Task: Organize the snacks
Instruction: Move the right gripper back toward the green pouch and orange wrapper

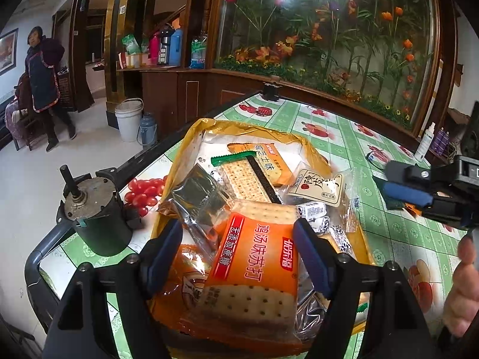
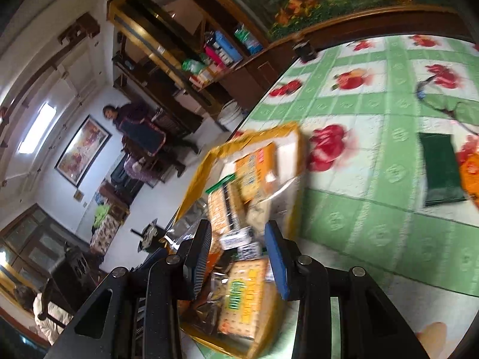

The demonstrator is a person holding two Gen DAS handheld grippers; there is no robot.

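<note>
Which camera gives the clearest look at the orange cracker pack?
Left wrist: the orange cracker pack lies sharp and close between the left gripper fingers. The right wrist view shows it blurred and at an angle.

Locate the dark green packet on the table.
In the right wrist view the green packet lies flat at the right on the tablecloth, beside an orange packet.

L gripper (image 1: 239,248): jaws spread wide, tilted downward. R gripper (image 2: 239,257): jaws part-open, nothing gripped, tilted downward.

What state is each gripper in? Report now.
Left gripper: open, orange cracker packet between the jaws, not clamped.
Right gripper: partly open, holding nothing.
</note>
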